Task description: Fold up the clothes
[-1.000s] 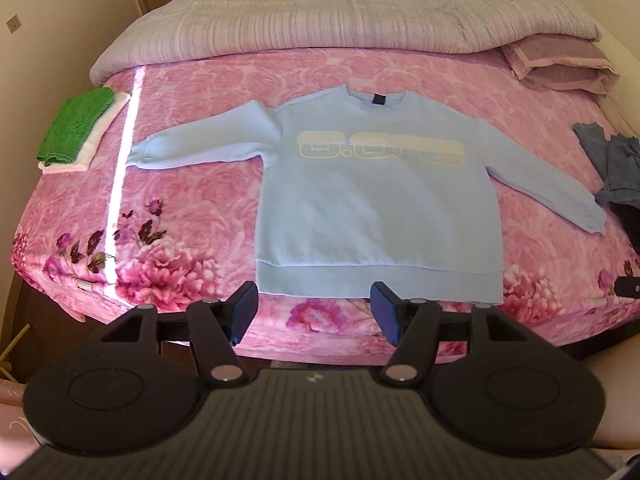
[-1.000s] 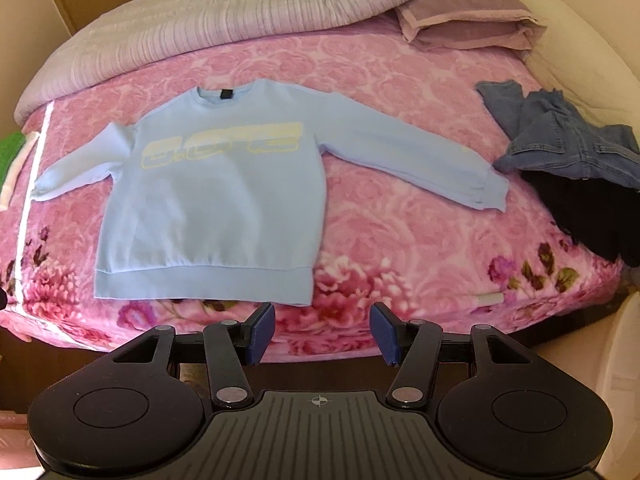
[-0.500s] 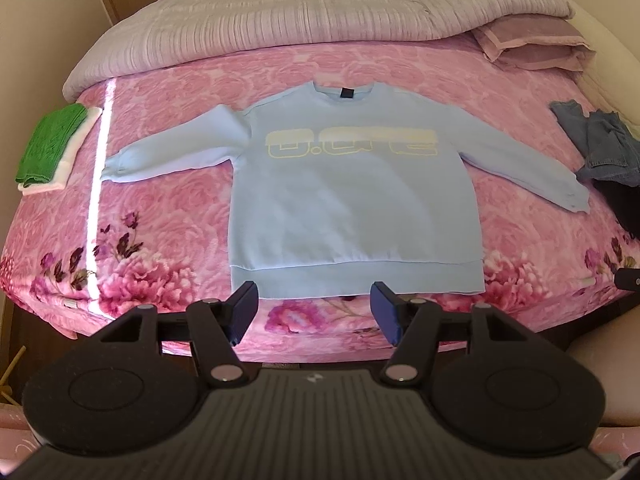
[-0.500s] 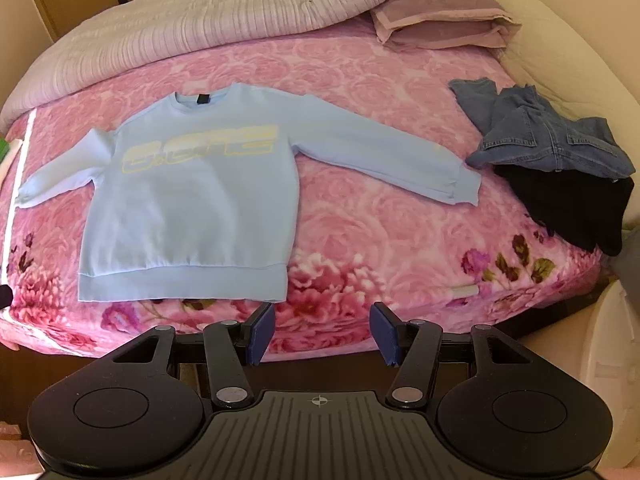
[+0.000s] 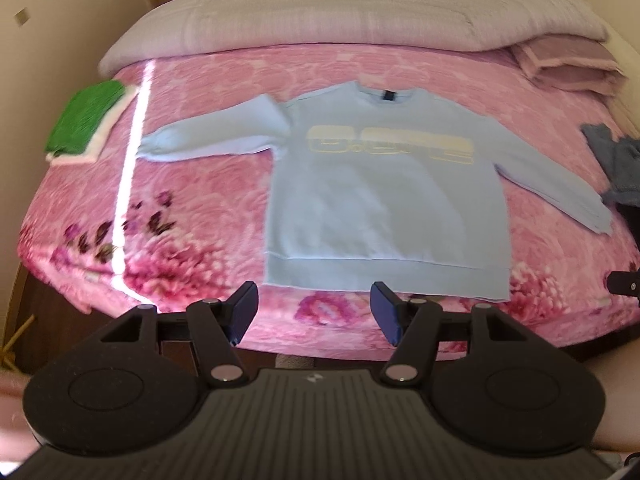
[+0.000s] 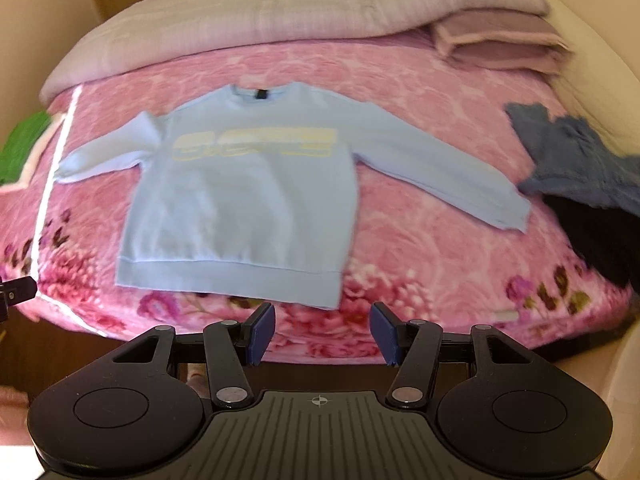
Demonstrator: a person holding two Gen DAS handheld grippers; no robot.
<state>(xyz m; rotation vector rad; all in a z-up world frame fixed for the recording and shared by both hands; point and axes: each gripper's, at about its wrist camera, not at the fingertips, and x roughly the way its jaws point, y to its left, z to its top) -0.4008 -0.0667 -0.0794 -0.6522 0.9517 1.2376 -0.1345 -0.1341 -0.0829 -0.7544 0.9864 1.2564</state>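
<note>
A light blue sweatshirt (image 5: 384,208) with a pale yellow chest print lies flat, face up, on the pink floral bed (image 5: 200,208), both sleeves spread out to the sides; it also shows in the right wrist view (image 6: 244,204). My left gripper (image 5: 314,314) is open and empty, hovering just in front of the hem near the bed's front edge. My right gripper (image 6: 322,334) is open and empty, in front of the hem's right corner.
A folded green and white stack (image 5: 86,122) lies at the bed's left edge. Blue jeans (image 6: 576,160) and a dark garment (image 6: 596,240) lie at the right. A grey quilt (image 5: 352,20) and mauve pillow (image 6: 500,44) sit at the back.
Both grippers have shifted sideways relative to the bed, so the sweatshirt sits more to the right in both views. The jaws stay open. The sweatshirt has not moved.
</note>
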